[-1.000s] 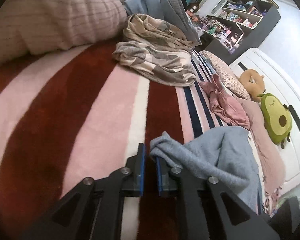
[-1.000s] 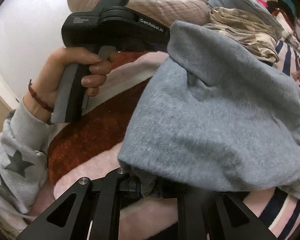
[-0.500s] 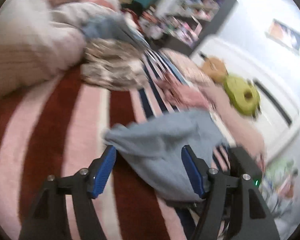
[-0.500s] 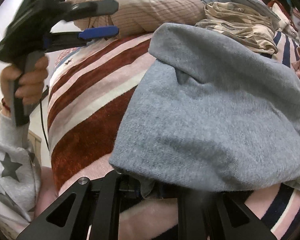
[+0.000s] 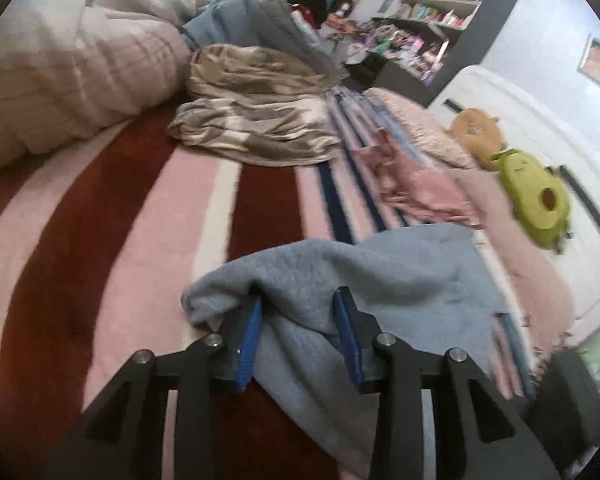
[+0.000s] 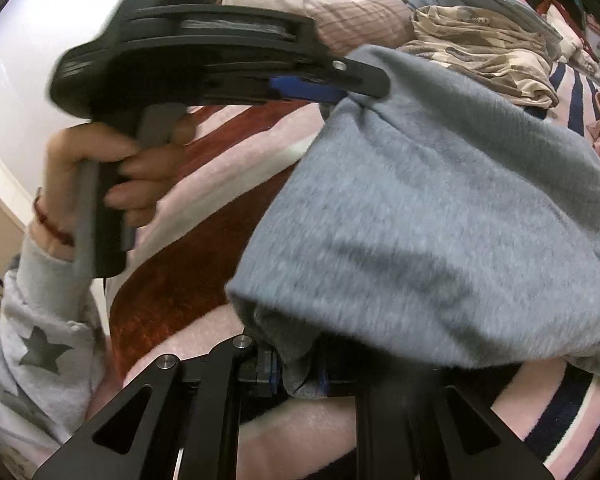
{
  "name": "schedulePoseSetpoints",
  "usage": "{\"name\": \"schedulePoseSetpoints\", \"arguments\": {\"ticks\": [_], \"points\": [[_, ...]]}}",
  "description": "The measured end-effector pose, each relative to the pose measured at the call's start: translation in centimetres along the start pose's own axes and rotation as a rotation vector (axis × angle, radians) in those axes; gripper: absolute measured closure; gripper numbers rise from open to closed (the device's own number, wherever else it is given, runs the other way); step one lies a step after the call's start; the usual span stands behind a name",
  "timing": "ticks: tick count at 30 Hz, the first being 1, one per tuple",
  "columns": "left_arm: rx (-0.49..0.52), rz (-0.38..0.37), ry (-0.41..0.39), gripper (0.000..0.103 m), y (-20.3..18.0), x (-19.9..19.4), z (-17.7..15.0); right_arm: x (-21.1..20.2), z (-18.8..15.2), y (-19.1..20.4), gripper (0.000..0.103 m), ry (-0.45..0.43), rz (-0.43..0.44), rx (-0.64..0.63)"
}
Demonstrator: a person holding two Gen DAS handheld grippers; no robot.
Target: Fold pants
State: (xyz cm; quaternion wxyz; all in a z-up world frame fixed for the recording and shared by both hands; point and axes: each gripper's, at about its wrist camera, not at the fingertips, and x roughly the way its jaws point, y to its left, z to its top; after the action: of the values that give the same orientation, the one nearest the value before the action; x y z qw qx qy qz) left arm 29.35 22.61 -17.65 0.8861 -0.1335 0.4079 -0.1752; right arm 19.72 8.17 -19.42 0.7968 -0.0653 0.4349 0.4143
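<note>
Each wrist camera looks forward and steeply down along its own fingers, close above the striped blanket (image 5: pixel 100 216); both views share the grey pants (image 5: pixel 400 276) (image 6: pixel 440 208), and the right view also frames the left gripper (image 6: pixel 332 88).

Hidden and blurred parts

Grey pants (image 6: pixel 440 216) are covering the right tool's (image 6: pixel 298 374) pad tips and running off the right edge; shelf (image 5: pixel 432 20) items are blurring beyond reading; the sleeve (image 6: pixel 32 344) is getting cut off at the left edge.

The right tool (image 6: pixel 298 376) pinches the grey pants (image 6: pixel 440 216); the left tool (image 6: pixel 340 88), jaws closing, meets their far corner.
</note>
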Motion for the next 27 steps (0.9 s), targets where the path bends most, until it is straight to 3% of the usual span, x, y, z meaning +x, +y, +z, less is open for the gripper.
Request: {"name": "schedulePoseSetpoints", "arguments": {"ticks": [2, 3, 10, 11, 12, 13, 14, 17, 20, 22, 27], "points": [[-0.015, 0.088, 0.001, 0.071, 0.9, 1.2, 0.2, 0.0, -0.1, 0.1, 0.093, -0.008, 0.015, 0.004], [-0.032, 0.110, 0.008, 0.077, 1.4, 1.9, 0.4, 0.0, -0.2, 0.2, 0.092, -0.010, 0.016, 0.003], [-0.085, 0.115, 0.012, 0.077, 2.6, 1.8, 1.0, -2.5, -1.0, -1.2, 0.081, -0.069, 0.042, 0.102], [-0.089, 0.119, 0.009, 0.074, 2.3, 1.0, 1.0, -3.8, -1.4, -1.7, 0.071, -0.088, 0.031, 0.121], [-0.087, 0.117, 0.001, 0.057, 1.9, 0.0, 0.9, -4.8, -1.6, -2.2, 0.063, -0.103, 0.032, 0.136], [-0.078, 0.110, -0.011, 0.032, 1.4, -1.1, 0.8, -5.9, -1.9, -3.0, 0.058, -0.125, 0.027, 0.158], [-0.058, 0.102, -0.036, 0.025, 0.6, -2.4, 0.5, -7.7, -2.6, -3.9, 0.055, -0.152, 0.010, 0.186], [0.012, 0.053, -0.046, 0.021, -2.2, -4.7, -0.7, -11.0, -4.0, -6.3, 0.054, -0.186, -0.046, 0.237], [0.126, 0.076, -0.012, 0.021, -5.5, -5.6, -3.0, -13.7, -5.8, -9.3, 0.053, -0.218, -0.149, 0.328], [0.176, 0.079, -0.009, 0.013, -6.8, -6.3, -5.0, -15.0, -6.7, -11.9, 0.051, -0.241, -0.176, 0.414], [0.187, 0.060, 0.053, 0.009, -8.3, -5.9, -8.4, -16.5, -9.3, -17.9, 0.043, -0.249, -0.202, 0.640]]}}
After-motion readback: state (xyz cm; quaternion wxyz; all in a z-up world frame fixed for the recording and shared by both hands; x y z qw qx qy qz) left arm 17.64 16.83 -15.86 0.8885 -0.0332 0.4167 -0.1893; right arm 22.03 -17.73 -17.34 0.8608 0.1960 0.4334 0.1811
